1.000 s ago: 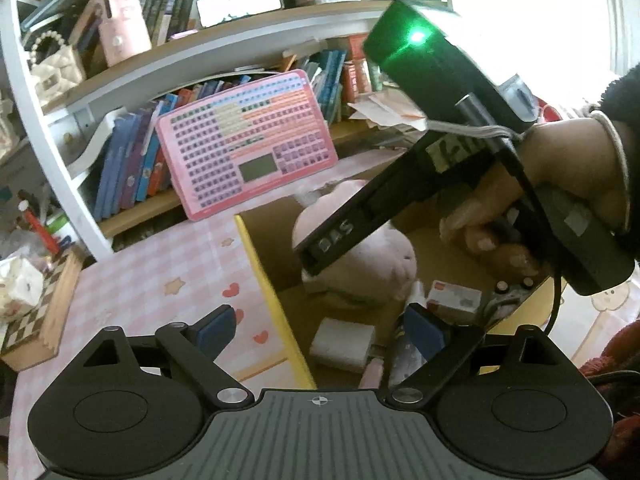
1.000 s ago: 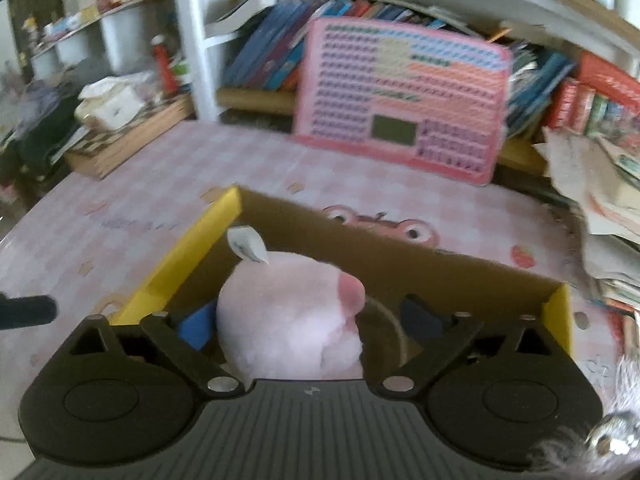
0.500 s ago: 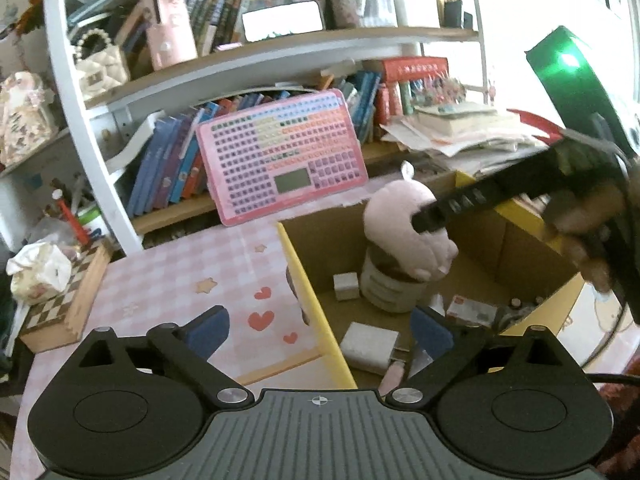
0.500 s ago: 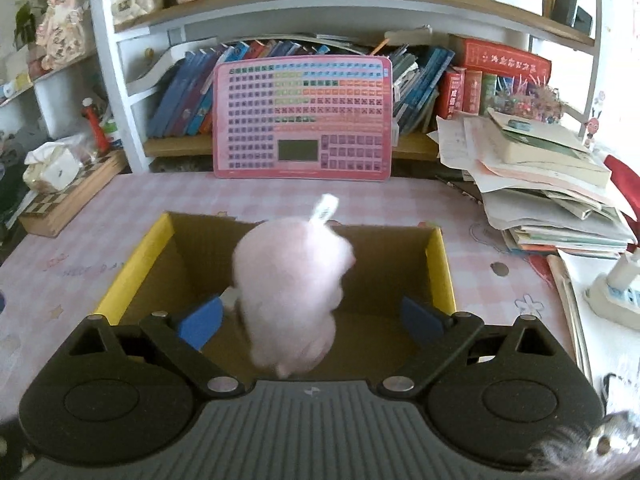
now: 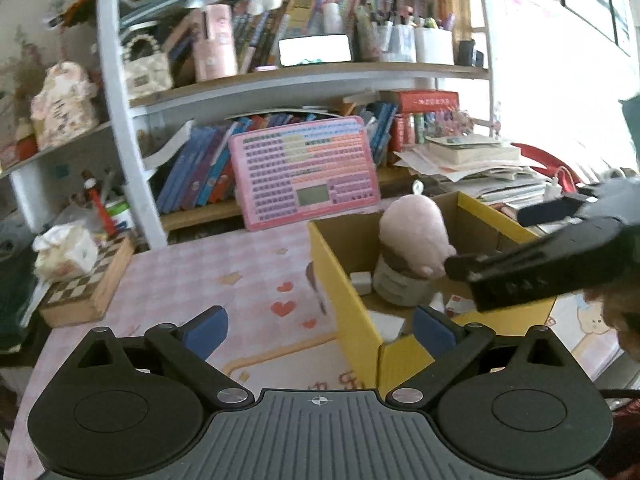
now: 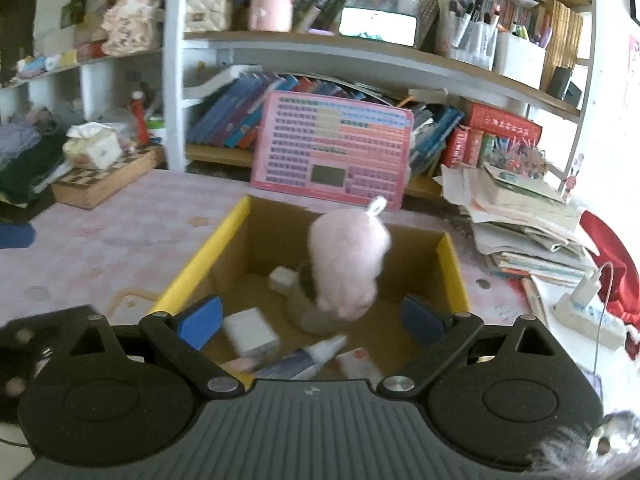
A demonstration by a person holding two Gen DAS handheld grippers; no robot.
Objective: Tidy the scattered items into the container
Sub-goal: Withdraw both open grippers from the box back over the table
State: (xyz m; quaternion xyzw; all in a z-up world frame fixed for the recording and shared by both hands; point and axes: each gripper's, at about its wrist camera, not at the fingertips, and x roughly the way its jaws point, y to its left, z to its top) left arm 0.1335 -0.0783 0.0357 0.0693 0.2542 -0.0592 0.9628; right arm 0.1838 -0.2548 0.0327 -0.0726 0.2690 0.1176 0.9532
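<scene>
Right wrist view: cardboard box on the pink desk, holding a pink plush toy atop a jar, a white block, a tube and a small packet. Right gripper and left gripper are both spread wide, nothing held. No loose items are seen on the visible desk; the tidying is judged nearly complete.

No lettering reads clearly: the pink keyboard toy at frame centre and the red book right of it carry only blurred marks.
</scene>
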